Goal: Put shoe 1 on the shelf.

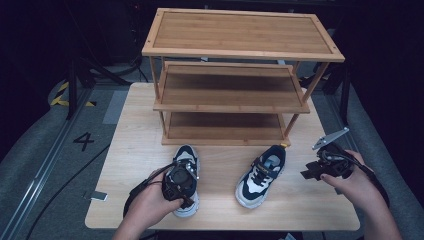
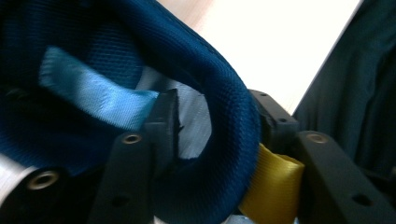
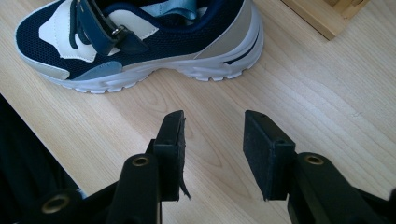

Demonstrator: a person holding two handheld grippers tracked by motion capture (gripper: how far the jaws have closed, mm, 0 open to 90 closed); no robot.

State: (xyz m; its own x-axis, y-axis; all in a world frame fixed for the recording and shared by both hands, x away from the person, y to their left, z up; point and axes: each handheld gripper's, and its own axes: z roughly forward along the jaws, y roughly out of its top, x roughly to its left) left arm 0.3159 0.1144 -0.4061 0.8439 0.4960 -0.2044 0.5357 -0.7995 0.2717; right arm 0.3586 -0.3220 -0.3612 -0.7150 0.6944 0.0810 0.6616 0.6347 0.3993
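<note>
Two navy-and-white sneakers lie on the light wooden table (image 1: 135,130), toes toward the person. My left gripper (image 1: 182,184) sits on the heel of the left sneaker (image 1: 187,155). In the left gripper view my left gripper (image 2: 217,122) has one jaw inside the shoe and one outside, and the pads press on the padded navy heel collar (image 2: 219,84) beside a yellow pull tab (image 2: 272,186). The right sneaker (image 1: 260,177) lies apart. To its right my right gripper (image 1: 309,172) hovers open and holds nothing. In its own view my right gripper (image 3: 212,149) is over bare wood, short of the right sneaker (image 3: 140,42).
A three-tier bamboo shoe rack (image 1: 240,75) stands at the back of the table, its shelves bare; a corner of its base (image 3: 327,18) lies just past the right sneaker. Dark floor, cables and a rail surround the table.
</note>
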